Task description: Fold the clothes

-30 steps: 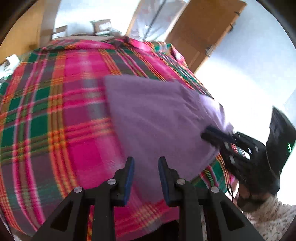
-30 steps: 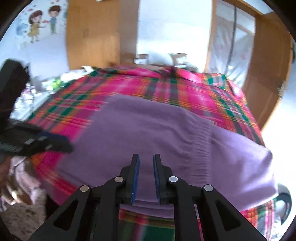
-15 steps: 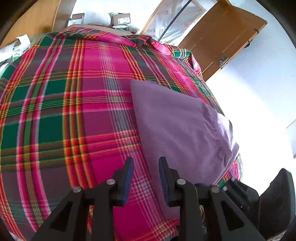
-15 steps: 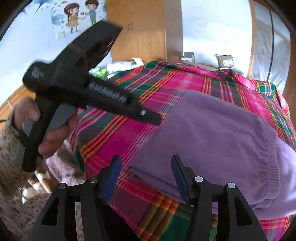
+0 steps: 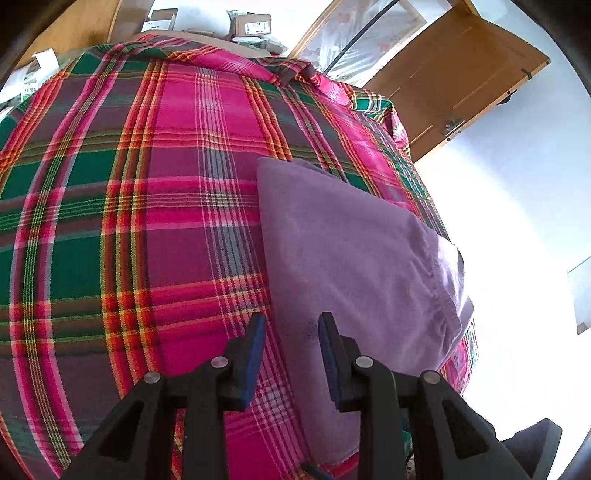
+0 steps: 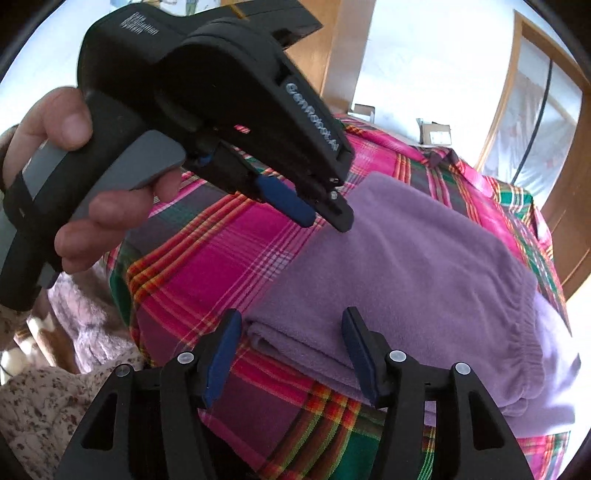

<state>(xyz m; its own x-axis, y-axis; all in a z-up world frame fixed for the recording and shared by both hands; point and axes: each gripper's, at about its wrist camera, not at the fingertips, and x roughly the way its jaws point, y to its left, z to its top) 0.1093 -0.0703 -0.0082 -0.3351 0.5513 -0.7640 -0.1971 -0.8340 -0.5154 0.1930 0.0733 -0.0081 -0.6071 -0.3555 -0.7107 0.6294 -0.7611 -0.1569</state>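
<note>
Purple fleece, the folded garment (image 5: 354,258), lies flat on the plaid bedcover (image 5: 129,221) near the bed's right edge, its gathered elastic band toward that edge. In the right wrist view the folded layers show stacked at the near corner (image 6: 406,288).

Writing: white raised lettering runs along the body of the left gripper (image 6: 325,206) as seen from the right wrist camera; it seems to begin "Gen", but I cannot read it for certain. A smaller mark on top of the housing is too small to read. Cardboard boxes (image 5: 251,24) beyond the bed's far end carry labels that cannot be read either.

Against half a second ago, the left gripper has swung closer across the right camera and now fills its upper left, the person's hand (image 6: 74,177) wrapped round the grey trigger. A second ago the right fingers were nearly together over the fleece; they now stand wide apart.

The right gripper (image 6: 291,350) holds nothing, its blue pads straddling the garment's near corner without touching. The left gripper (image 5: 291,350) has its fingers moderately parted and empty, poised above the garment's left edge.
</note>
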